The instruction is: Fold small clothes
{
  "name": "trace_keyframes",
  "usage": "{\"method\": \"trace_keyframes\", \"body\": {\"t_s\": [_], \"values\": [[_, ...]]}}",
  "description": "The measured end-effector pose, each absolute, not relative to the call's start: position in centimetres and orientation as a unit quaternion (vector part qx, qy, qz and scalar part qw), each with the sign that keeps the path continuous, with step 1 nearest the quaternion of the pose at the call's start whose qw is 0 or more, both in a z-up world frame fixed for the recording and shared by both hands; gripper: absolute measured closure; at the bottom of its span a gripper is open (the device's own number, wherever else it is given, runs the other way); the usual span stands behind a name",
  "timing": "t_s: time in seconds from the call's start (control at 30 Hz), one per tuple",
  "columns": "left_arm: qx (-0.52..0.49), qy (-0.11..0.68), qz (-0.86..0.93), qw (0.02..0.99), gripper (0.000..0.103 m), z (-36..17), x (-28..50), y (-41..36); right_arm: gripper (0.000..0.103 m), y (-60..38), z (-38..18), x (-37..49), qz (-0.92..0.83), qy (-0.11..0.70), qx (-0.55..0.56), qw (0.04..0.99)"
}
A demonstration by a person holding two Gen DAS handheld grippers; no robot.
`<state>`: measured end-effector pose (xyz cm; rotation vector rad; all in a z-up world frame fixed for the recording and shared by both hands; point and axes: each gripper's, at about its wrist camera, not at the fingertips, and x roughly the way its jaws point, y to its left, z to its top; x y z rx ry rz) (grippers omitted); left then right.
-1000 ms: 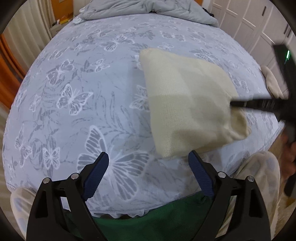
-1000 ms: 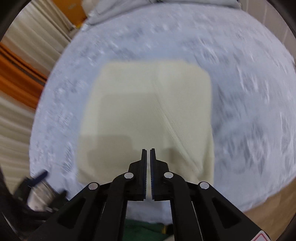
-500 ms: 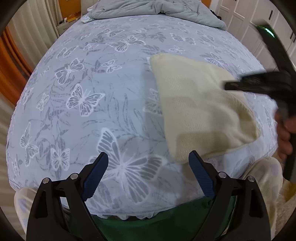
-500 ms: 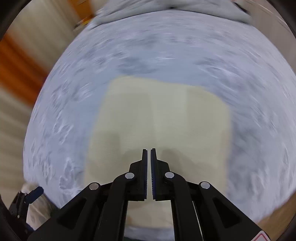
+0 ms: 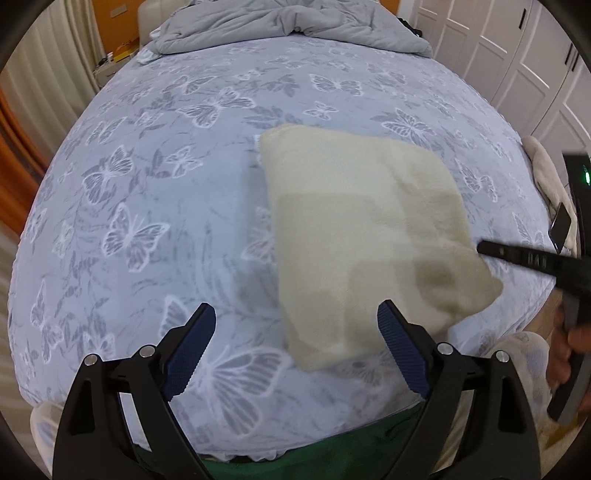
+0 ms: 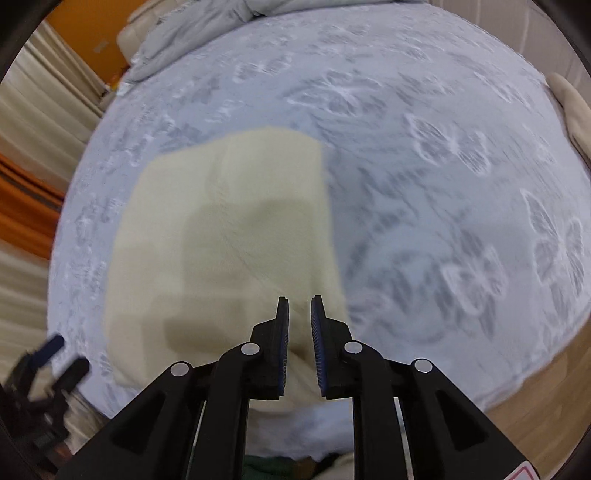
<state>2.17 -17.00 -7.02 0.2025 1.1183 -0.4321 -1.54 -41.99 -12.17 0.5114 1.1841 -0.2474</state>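
While cream folded cloth (image 5: 365,251) lies flat on butterfly-print bed (image 5: 155,192), left claw (image 5: 295,347) hovers wide open beside it; right claw (image 6: 299,343) slightly parted over near corner, gripping nothing.

Motion blur is smearing the bed (image 6: 424,155) and the cream garment (image 6: 229,229) in the right wrist view. The right claw (image 5: 484,248) is blocking the garment's right corner; frame edges are cropping the gray blanket (image 5: 288,26).

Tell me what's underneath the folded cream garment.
The folded cream garment lies flat on the butterfly-print bedsheet, which shows all around its edges. Whatever is directly beneath its middle is covered. The garment's own inner layers are hidden too.
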Motion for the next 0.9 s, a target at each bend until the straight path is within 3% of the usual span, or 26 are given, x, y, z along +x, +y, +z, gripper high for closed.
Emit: {"method": "trace_keyframes", "body": {"t_s": [0.03, 0.1, 0.37, 0.5, 0.53, 0.6, 0.7, 0.9], "values": [[0.09, 0.528, -0.209, 0.818, 0.01, -7.3, 2.4, -17.5, 0.076, -42.6, -12.6, -1.6, -0.118, 0.549, 0.242, 0.791], [0.068, 0.543, -0.228, 0.806, 0.008, -8.4, 3.5, -18.4, 0.042, -43.4, -12.9, -2.1, -0.121, 0.543, 0.247, 0.794], [-0.124, 0.645, -0.199, 0.727, 0.005, -16.1, 9.3, -17.8, 0.027, -43.9, -17.3, -0.3, -0.051, 0.563, 0.343, 0.75], [-0.18, 0.672, -0.21, 0.687, 0.005, -18.7, 10.4, -17.9, 0.029, -44.1, -19.2, 0.3, -0.041, 0.557, 0.39, 0.732], [-0.183, 0.674, -0.21, 0.685, 0.005, -18.7, 10.5, -18.0, 0.036, -44.2, -19.3, 0.2, -0.031, 0.55, 0.408, 0.728], [-0.17, 0.674, -0.217, 0.686, 0.018, -18.1, 10.3, -18.3, 0.06, -44.1, -18.7, -0.1, -0.026, 0.539, 0.412, 0.734], [-0.123, 0.66, -0.235, 0.702, 0.037, -15.4, 9.7, -18.6, 0.066, -42.5, -15.5, -0.7, -0.031, 0.522, 0.371, 0.767], [-0.09, 0.617, -0.259, 0.738, 0.04, -7.4, 8.2, -17.3, 0.068, -38.9, -6.6, -3.1, -0.027, 0.46, 0.342, 0.819]]}}
